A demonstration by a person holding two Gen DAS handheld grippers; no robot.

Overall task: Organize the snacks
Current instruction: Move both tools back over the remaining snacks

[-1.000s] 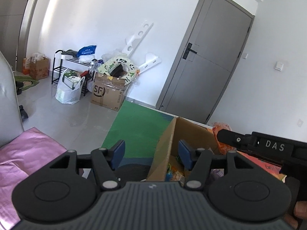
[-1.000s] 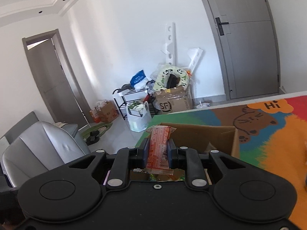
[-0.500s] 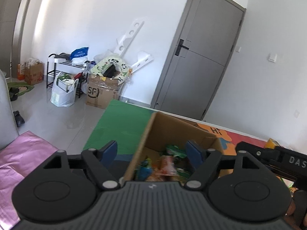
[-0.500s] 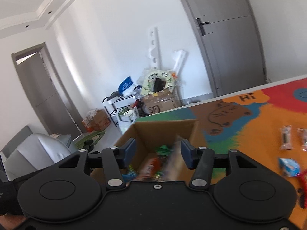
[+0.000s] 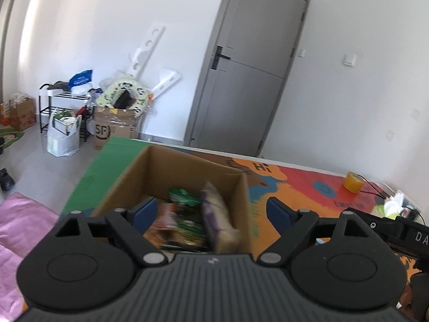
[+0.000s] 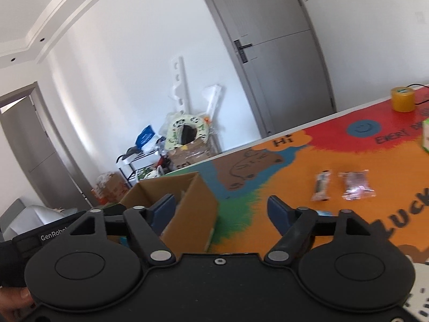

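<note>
A brown cardboard box (image 5: 166, 166) stands open on the colourful mat, with several snack packets (image 5: 187, 214) inside, one tall and purple (image 5: 217, 214). My left gripper (image 5: 211, 212) hovers over the box's near side, its jaws opening, with nothing pressed between the blue pads. In the right wrist view the same box (image 6: 187, 201) lies to the left. My right gripper (image 6: 222, 209) is beside the box over the mat, jaws opening and empty. Two wrapped snacks (image 6: 321, 185) (image 6: 356, 185) lie on the orange part of the mat ahead to the right.
A yellow tape roll (image 6: 402, 99) sits at the mat's far edge by a black cable. The colourful mat (image 6: 295, 166) covers the table. Beyond it are a grey door (image 5: 246, 86), a cluttered shelf and boxes (image 5: 115, 123) on the floor, and a pink cloth (image 5: 21, 222) at left.
The right gripper let go of the orange snack bar over the box, opened and swung right over the mat. The left gripper opened wider and moved right across the box.
</note>
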